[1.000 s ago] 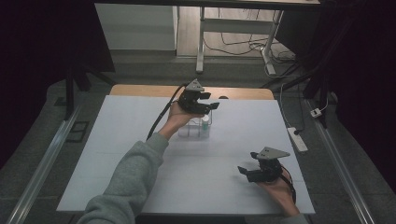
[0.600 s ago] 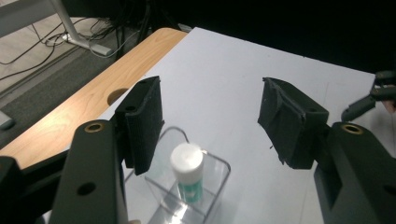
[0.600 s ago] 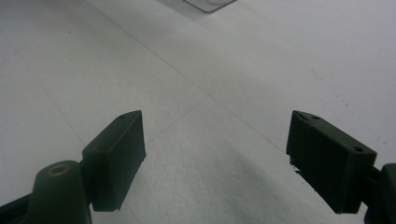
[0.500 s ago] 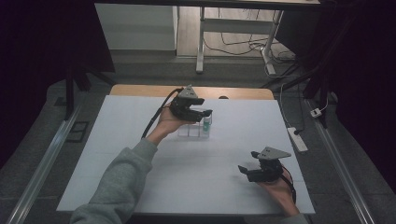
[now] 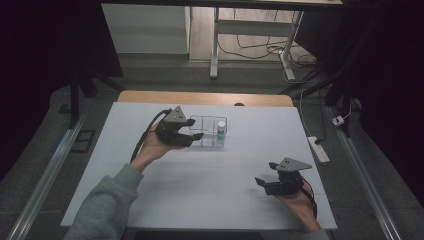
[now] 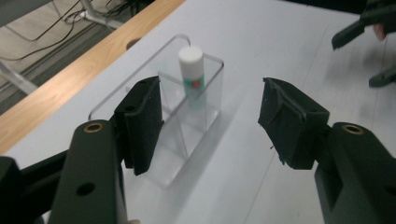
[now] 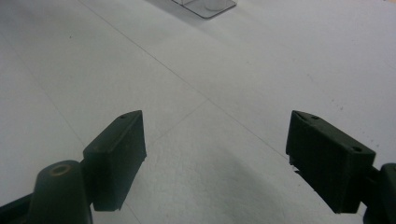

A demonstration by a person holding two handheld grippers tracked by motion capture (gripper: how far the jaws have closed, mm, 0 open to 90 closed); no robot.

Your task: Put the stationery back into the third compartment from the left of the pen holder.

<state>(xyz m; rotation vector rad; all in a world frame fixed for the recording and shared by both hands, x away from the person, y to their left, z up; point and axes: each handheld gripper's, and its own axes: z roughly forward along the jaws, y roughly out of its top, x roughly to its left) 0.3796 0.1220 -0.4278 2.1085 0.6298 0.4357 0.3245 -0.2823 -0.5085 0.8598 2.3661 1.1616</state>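
L gripper (image 5: 192,136) sits just left of the clear divided box (image 5: 207,131) at the far middle of the white table (image 5: 200,185), jaws wide, nothing btwn them. A white-capped tube (image 5: 220,130) stands upright in the box's right-end compartment. R gripper (image 5: 267,183) is near the table's front right, well apart, jaws wide & empty.
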